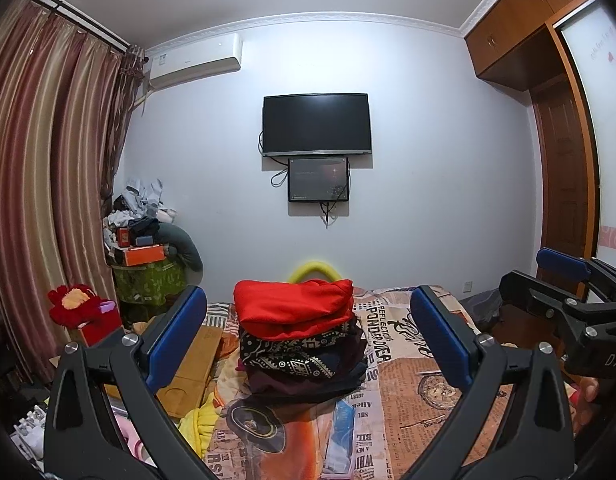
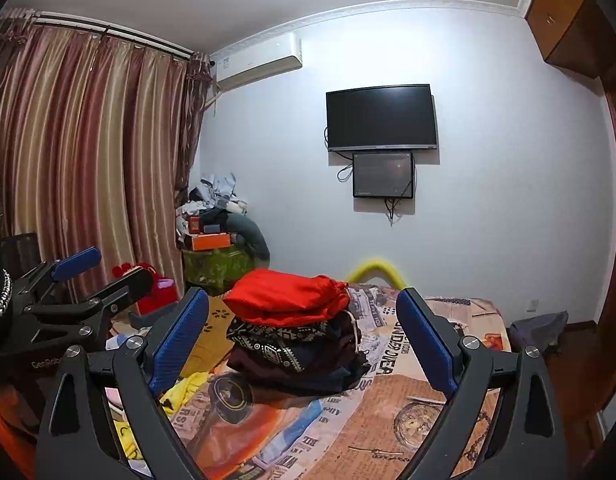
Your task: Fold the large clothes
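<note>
Left gripper (image 1: 308, 340) wide apart, holding nothing. Right gripper (image 2: 304, 344) same, spread and empty. Both raised above bed (image 1: 427, 392), side by side, aimed at far wall. Stack of folded clothes (image 1: 300, 344) sits on bedspread dead ahead, framed between both finger pairs, red piece (image 2: 284, 298) on top. Long axis runs left-right. Neither gripper clearly nearer; touching nothing.
</note>
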`<state>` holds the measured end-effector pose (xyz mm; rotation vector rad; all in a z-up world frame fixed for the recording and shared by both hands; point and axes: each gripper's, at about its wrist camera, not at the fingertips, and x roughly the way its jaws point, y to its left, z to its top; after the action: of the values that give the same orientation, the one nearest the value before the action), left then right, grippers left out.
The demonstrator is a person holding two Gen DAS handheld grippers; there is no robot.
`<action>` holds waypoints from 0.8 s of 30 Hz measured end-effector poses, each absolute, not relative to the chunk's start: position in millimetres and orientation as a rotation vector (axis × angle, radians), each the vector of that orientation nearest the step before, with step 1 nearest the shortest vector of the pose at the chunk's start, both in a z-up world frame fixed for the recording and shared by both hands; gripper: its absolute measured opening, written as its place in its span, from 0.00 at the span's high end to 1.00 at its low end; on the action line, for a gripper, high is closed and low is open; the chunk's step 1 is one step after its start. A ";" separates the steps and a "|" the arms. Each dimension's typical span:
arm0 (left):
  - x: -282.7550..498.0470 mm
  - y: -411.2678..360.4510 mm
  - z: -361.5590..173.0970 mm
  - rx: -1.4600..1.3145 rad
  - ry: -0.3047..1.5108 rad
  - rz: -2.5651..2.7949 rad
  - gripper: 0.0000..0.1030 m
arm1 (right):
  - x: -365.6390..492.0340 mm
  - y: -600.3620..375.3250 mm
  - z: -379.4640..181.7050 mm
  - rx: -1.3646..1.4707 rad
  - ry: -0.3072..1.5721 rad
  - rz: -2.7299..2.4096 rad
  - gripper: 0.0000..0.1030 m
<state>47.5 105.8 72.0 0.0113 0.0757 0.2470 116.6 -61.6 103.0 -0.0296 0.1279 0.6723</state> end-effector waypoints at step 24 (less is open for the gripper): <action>53.3 112.4 68.4 -0.030 0.099 0.218 0.01 | 119.8 -62.4 102.2 -0.009 0.143 0.660 0.09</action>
<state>53.3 112.4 68.4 -0.0303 0.0995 0.2178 119.8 -62.4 102.2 -0.0089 0.1431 0.6597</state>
